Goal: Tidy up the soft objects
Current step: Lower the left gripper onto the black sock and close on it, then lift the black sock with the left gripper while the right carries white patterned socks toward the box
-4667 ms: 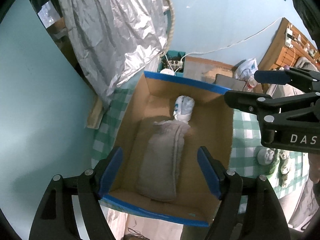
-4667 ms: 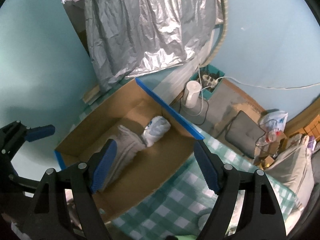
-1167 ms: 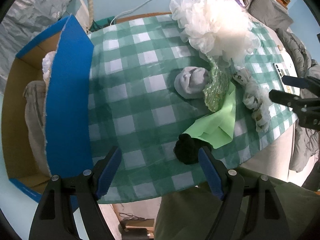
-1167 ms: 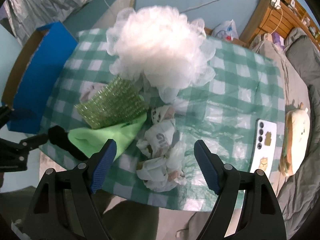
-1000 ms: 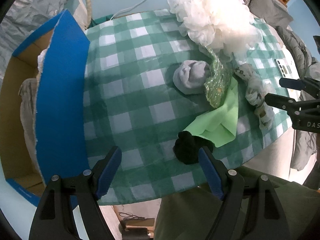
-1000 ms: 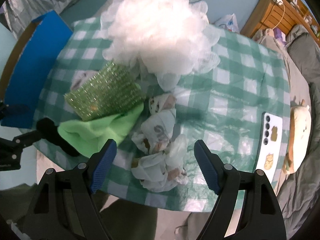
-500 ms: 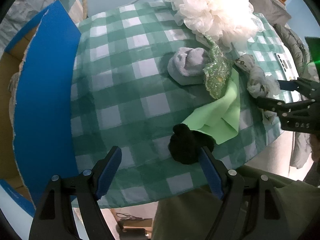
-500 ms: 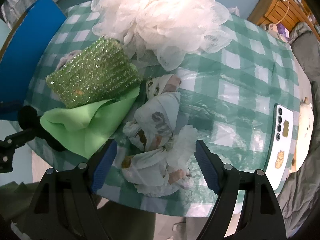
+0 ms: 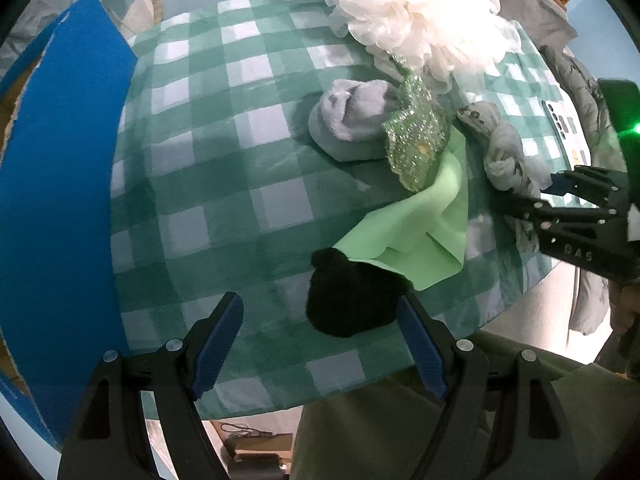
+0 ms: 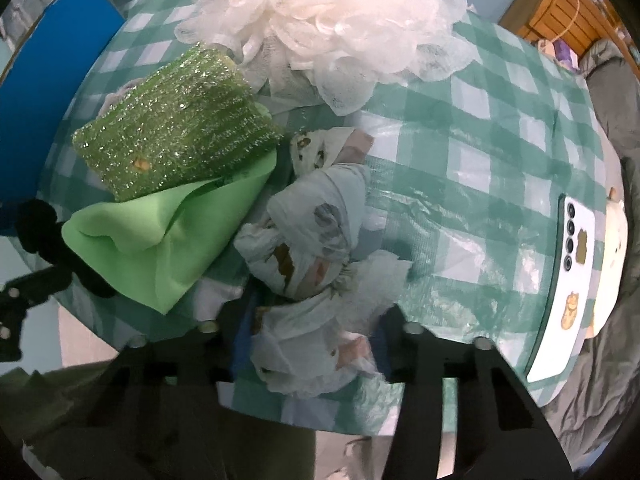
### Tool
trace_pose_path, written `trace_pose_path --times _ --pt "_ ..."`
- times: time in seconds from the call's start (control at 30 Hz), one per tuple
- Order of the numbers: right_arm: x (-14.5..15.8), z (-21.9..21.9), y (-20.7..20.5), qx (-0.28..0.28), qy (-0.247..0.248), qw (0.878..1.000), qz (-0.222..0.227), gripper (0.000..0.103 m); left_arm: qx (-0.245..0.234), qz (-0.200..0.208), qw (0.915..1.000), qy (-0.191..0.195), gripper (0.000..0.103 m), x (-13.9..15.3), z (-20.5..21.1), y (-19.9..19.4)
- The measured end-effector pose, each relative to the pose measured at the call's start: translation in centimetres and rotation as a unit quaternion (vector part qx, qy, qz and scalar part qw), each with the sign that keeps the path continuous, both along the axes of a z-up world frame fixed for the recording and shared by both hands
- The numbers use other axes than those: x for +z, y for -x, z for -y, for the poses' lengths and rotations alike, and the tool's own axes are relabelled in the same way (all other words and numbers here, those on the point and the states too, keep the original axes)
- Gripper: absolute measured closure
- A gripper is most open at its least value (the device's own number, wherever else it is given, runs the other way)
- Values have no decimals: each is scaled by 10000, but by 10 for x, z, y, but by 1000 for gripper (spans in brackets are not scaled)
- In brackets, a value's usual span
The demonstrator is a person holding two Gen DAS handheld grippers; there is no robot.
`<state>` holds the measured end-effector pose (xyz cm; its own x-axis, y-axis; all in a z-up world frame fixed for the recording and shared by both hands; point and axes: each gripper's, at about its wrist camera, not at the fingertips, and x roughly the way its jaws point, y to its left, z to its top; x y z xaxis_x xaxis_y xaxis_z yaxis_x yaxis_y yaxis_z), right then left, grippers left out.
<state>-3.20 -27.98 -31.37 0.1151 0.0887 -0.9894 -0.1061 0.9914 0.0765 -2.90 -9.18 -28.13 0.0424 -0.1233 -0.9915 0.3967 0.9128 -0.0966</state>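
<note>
The tablecloth [image 9: 256, 128] has green and white checks. A fluffy white mesh puff [image 10: 332, 8] sits at the far side. Near it lie a glittery green scrubber [image 10: 176, 120], a plain light green cloth [image 10: 160, 240], a pale grey sock ball [image 9: 348, 124] and a black sock ball [image 9: 348, 304]. The knotted white cloth [image 10: 312, 248] has little brown and grey pictures. The box flap [image 9: 56, 184] on the left is blue.

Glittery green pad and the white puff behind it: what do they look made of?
Glittery green pad: apparently a sponge wrapped in metallic-thread knit, judging by its ribbed rows and sparkling specks; the core is hidden. White puff: fine plastic or nylon netting, gathered into ruffles, semi-transparent at its edges, matte, like a bath pouf.
</note>
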Motion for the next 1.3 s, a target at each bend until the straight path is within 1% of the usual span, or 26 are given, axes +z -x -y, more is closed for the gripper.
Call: trace_pose_path --times 0.07,0.27,0.37,0.47,0.5,0.53,0.57,0.6,0.63,0.73,0.83,0.97,1.17,1.3 --pt "0 2 2 -24 -39 10000 12 64 -51 -23 10000 -29 23 -4 5 1" --pt "6 5 3 -11 -28 10000 67 65 -91 -145 9998 -80 23 -17 12 3" --pt "15 6 2 50 -21 9999 128 68 -51 -150 9998 -75 23 -19 13 3" --pt "21 2 6 96 -33 9998 187 69 64 -152 9999 17 24 -20 9 3" --pt "22 1 7 99 -38 9997 198 70 98 -172 9998 60 30 -20 8 3" --pt "24 0 8 101 -47 9997 218 70 112 -184 9997 76 41 -21 7 2" --pt "25 0 9 100 -53 9997 230 70 121 -205 9997 74 46 -22 5 2" --pt "31 5 9 101 -64 9996 246 70 124 -219 9997 82 56 -22 4 1" --pt "33 6 9 96 -74 9996 263 70 136 -209 9996 107 61 -22 3 1" --pt "41 6 16 82 -112 9994 314 70 170 -95 9998 65 63 -19 -1 1" --pt "48 11 21 87 -122 9992 373 70 250 -73 9996 91 64 -16 -7 2" --pt "55 16 16 72 -146 9988 455 70 299 -3 9995 75 65 -10 -17 0" --pt "70 17 13 78 -143 9981 600 70 275 267 9993 -7 65 13 -25 3" --pt "78 12 10 121 -134 9975 690 71 330 402 9986 -21 65 30 -23 -6"
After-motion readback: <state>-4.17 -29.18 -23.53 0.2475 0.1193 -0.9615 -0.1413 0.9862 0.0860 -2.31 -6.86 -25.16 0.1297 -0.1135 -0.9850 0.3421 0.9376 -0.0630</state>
